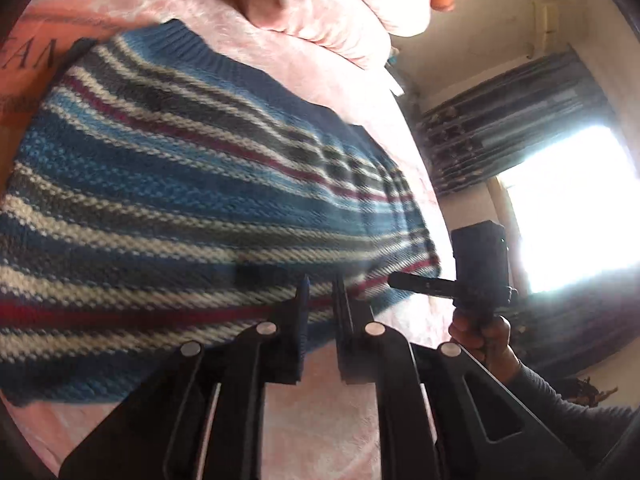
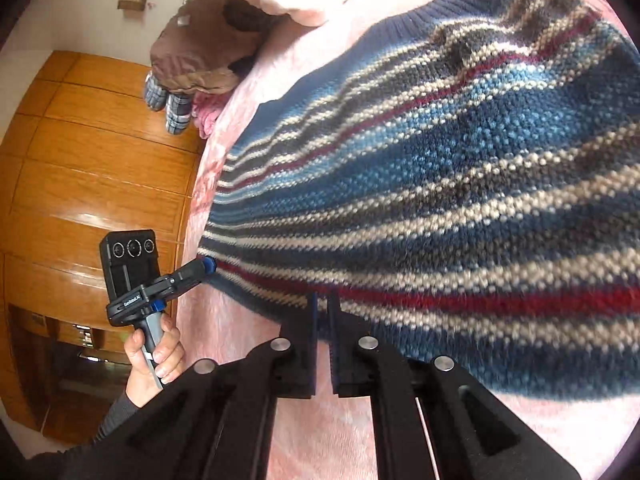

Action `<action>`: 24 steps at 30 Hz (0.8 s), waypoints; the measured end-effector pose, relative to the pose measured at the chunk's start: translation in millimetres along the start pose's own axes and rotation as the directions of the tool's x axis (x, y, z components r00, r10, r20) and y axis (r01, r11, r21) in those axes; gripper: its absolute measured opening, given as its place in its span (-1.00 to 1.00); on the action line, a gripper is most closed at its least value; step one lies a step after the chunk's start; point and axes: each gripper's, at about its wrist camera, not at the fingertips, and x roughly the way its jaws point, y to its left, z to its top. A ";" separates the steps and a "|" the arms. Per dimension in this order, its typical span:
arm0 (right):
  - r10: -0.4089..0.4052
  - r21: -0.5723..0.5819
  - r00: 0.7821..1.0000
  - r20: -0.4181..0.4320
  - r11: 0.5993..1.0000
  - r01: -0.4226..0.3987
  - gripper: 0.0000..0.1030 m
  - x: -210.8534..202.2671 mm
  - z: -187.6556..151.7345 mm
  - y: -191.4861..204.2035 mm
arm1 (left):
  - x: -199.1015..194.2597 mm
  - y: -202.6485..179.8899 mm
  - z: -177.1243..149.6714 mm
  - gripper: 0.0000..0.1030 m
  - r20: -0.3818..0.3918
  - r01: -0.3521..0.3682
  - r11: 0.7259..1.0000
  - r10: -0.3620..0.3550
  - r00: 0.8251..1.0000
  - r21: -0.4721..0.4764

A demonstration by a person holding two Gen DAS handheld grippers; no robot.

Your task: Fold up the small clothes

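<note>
Pink plush bedding (image 2: pixel 248 400) covers the bed beneath us, soft and faintly crushed in texture, with a puffy pink quilt (image 1: pixel 320 4) bunched at its far side. Through the right wrist camera we see glossy orange wood panelling (image 2: pixel 80 152) on the left, a brown padded garment (image 2: pixel 192 56) heaped at the far edge of the bed, and our left hand (image 2: pixel 154 360) gripping the handle of the left tool (image 2: pixel 208 266), whose blue-tipped fingers seem pressed onto the sweater's left edge.

Spread flat on the bedding lies the knitted sweater (image 1: pixel 180 208), chunky-stitched in blue, grey, cream and dark red stripes with a ribbed navy hem at the far side. Our right tool (image 2: pixel 322 300) has its flat black fingers nearly pressed together at the near edge of the knit; we cannot tell whether cloth sits between them.

Farther right, the left wrist camera shows a dark patterned curtain (image 1: pixel 512 120) beside a glaring window (image 1: pixel 576 208).
</note>
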 end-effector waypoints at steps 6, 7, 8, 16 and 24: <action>-0.056 0.065 0.998 -0.032 0.996 0.058 -1.00 16.9 -6.3 -32.6 | 52.9 39.4 -11.3 -0.97 -0.064 -0.080 0.990 0.073 0.995 -0.115; -0.041 0.088 0.999 -0.033 0.995 0.044 -1.00 15.1 -6.0 -32.5 | 50.3 39.5 -10.1 -0.98 -0.059 -0.073 0.988 0.066 0.996 -0.133; -0.041 0.072 0.999 -0.023 0.997 0.042 -0.94 7.8 -6.6 -26.8 | 45.6 32.1 -9.7 -0.98 -0.053 -0.072 0.991 0.067 0.996 -0.114; -0.124 0.225 0.977 0.171 0.971 0.084 -1.00 -85.9 -25.7 -102.2 | 21.6 60.3 -15.6 -0.98 -0.063 -0.061 0.981 0.050 0.997 -0.182; -0.249 0.181 0.939 0.236 0.961 0.210 -0.70 -136.5 -38.7 -79.3 | -98.6 66.6 -20.6 0.13 0.035 -0.104 0.976 0.112 0.993 -0.190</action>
